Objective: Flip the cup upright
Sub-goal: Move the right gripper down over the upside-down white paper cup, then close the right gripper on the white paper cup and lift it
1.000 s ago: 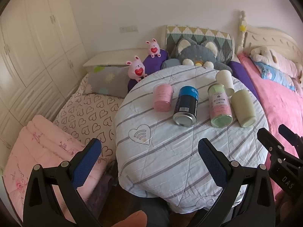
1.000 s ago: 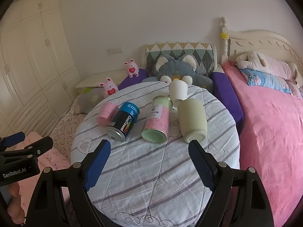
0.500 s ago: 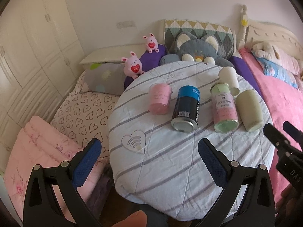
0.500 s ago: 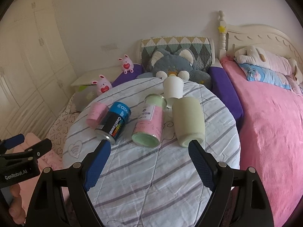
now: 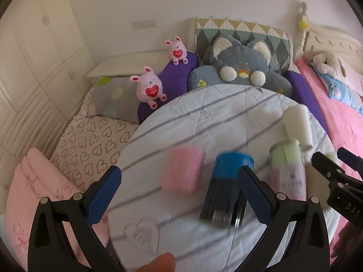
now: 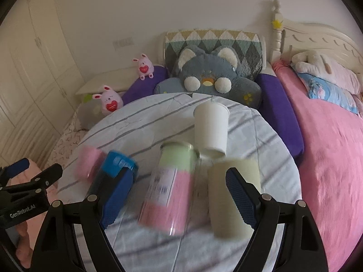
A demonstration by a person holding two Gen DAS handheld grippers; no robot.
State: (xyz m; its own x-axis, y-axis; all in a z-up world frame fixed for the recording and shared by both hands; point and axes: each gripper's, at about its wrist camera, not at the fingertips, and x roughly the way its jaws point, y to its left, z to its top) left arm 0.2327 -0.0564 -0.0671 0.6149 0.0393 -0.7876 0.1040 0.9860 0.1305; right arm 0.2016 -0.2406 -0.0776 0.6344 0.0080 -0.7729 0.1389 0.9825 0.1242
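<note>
Several cups lie on their sides on a round table with a striped white cloth (image 5: pixel 215 122) (image 6: pixel 140 127). From left to right: a pink cup (image 5: pixel 182 170) (image 6: pixel 87 164), a blue-and-black can (image 5: pixel 226 188) (image 6: pixel 115 170), a green-and-pink tumbler (image 5: pixel 289 172) (image 6: pixel 170 185), a pale green cup (image 6: pixel 231 199) and a white paper cup (image 5: pixel 297 124) (image 6: pixel 212 131). My left gripper (image 5: pixel 179 195) is open and empty, just short of the pink cup and the can. My right gripper (image 6: pixel 179 192) is open and empty, its fingers either side of the tumbler and pale green cup.
A grey cat cushion (image 5: pixel 240 68) (image 6: pixel 208 74) and two pink bunny toys (image 5: pixel 149 88) (image 6: pixel 110 99) sit behind the table. A pink bed (image 6: pixel 329 136) is on the right, folded pink bedding (image 5: pixel 34 188) on the left. Wardrobes (image 5: pixel 34 56) line the left wall.
Both grippers have moved forward and down toward the cups, which now appear larger and lower in each view. Both stay open. The cups have not moved.
</note>
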